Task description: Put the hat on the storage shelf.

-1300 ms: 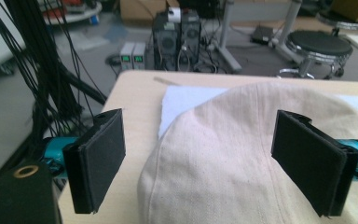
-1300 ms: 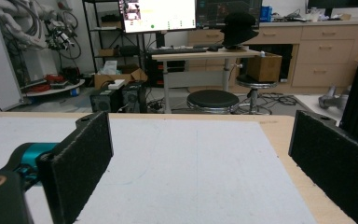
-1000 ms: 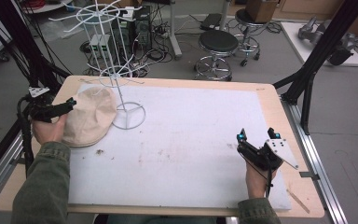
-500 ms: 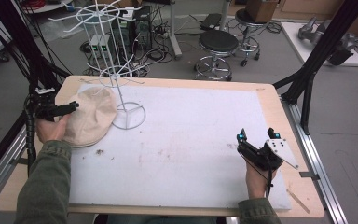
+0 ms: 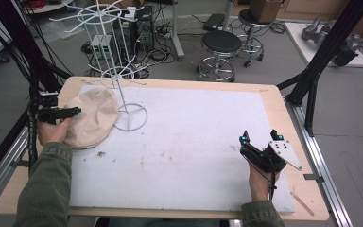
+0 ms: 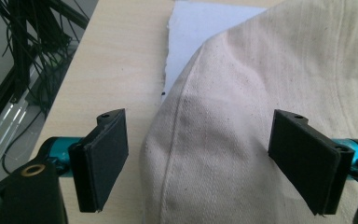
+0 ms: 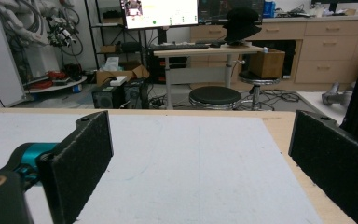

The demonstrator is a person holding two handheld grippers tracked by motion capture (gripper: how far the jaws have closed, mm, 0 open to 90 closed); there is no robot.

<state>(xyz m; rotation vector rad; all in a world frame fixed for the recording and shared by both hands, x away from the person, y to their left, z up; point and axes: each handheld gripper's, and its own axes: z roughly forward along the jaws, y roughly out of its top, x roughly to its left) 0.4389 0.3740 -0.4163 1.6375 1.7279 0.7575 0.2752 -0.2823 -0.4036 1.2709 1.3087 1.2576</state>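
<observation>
A cream cloth cap lies at the left end of the white mat, touching the base of a white wire rack. My left gripper sits at the cap's left edge, open. In the left gripper view its jaws straddle the cap, with the cloth between the pads and no grip on it. My right gripper rests low over the mat near the right front corner, open. Its pads are wide apart with nothing between them.
The white mat covers most of the wooden table. Black frame posts stand at the table's right and left edges. Stools and cables are on the floor beyond the far edge.
My left gripper has moved a little left and toward the near edge along the cap's rim. The right gripper has stayed where it was.
</observation>
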